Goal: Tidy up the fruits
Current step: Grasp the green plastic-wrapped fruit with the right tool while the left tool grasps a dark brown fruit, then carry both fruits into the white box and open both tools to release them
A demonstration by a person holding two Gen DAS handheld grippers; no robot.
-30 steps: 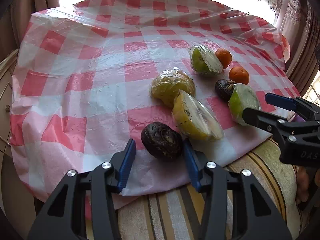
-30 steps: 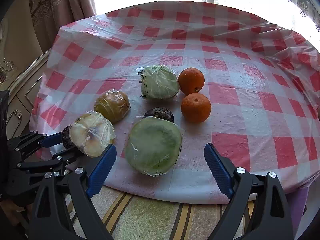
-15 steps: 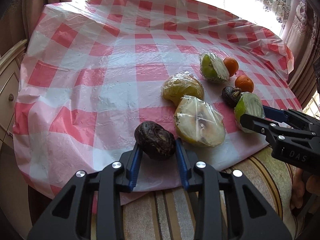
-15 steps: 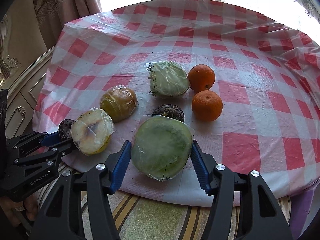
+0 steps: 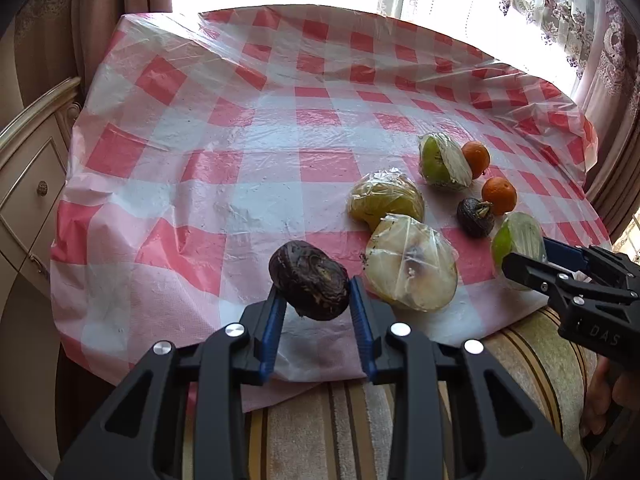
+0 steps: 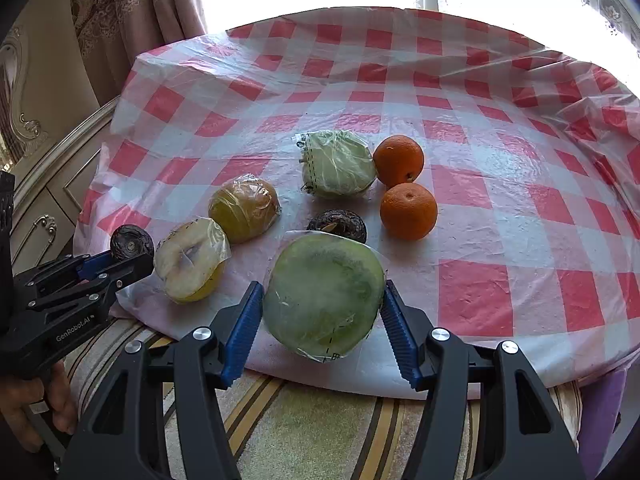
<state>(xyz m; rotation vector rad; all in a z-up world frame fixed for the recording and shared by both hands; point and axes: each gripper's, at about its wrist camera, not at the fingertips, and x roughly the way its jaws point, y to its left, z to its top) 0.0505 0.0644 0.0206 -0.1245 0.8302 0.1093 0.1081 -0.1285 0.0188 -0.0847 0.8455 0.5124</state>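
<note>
Dark wrinkled fruit [image 5: 310, 280]: sitting clamped between the pads of the left gripper [image 5: 316, 298], at the near left edge of the checked tablecloth [image 5: 240, 152]. Wrapped green half [image 6: 324, 292]: being squeezed by the right gripper [image 6: 322, 314], near edge. The right wrist view alone is showing its flat cut face; the left wrist view is showing it only edge-on, behind the wrapped pale half [image 5: 412, 264].
</note>
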